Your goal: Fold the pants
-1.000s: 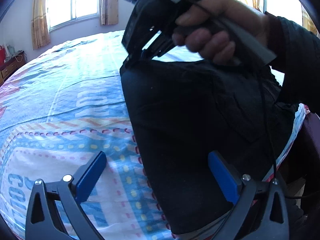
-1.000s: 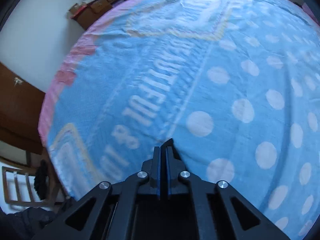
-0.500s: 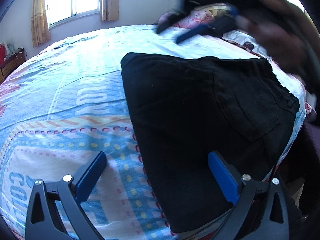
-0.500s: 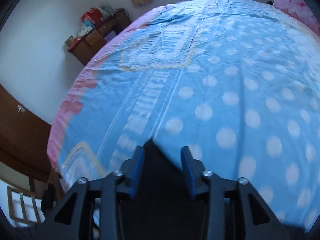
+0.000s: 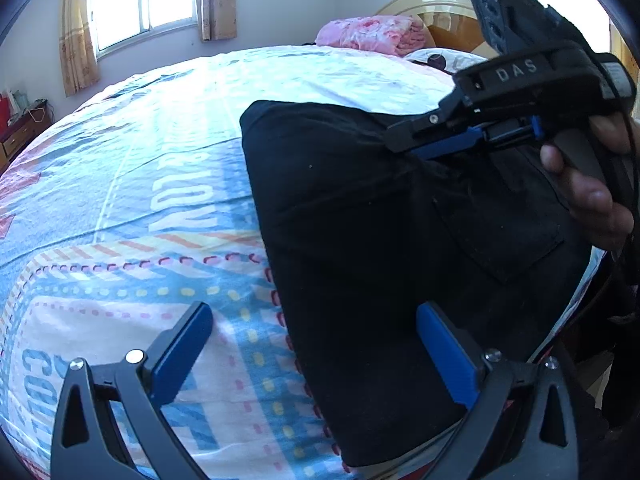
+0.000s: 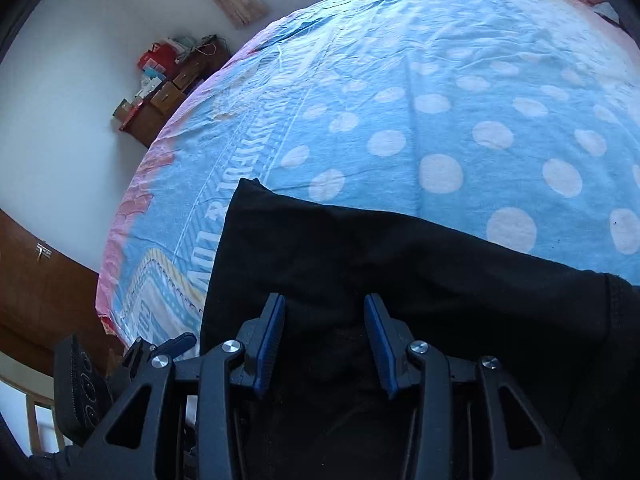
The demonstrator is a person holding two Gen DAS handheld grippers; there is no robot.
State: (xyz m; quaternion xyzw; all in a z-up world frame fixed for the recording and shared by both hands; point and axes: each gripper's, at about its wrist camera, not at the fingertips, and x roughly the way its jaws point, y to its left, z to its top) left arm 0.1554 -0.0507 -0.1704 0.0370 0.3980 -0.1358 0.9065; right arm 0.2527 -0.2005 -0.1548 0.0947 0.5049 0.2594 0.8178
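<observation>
We cannot see where the black pants (image 5: pixel 360 240) end on the near side: in the left wrist view their lower edge runs behind the left gripper (image 5: pixel 316 344) frame, and their right part sits behind the right gripper (image 5: pixel 404 148) and the hand (image 5: pixel 588 188) holding it. In the right wrist view the pants (image 6: pixel 400 264) are cut by the bottom and right edges. The clutter on the wooden cabinet (image 6: pixel 168 92), far ahead-left of the right gripper (image 6: pixel 325 336), is too small for us to identify.
</observation>
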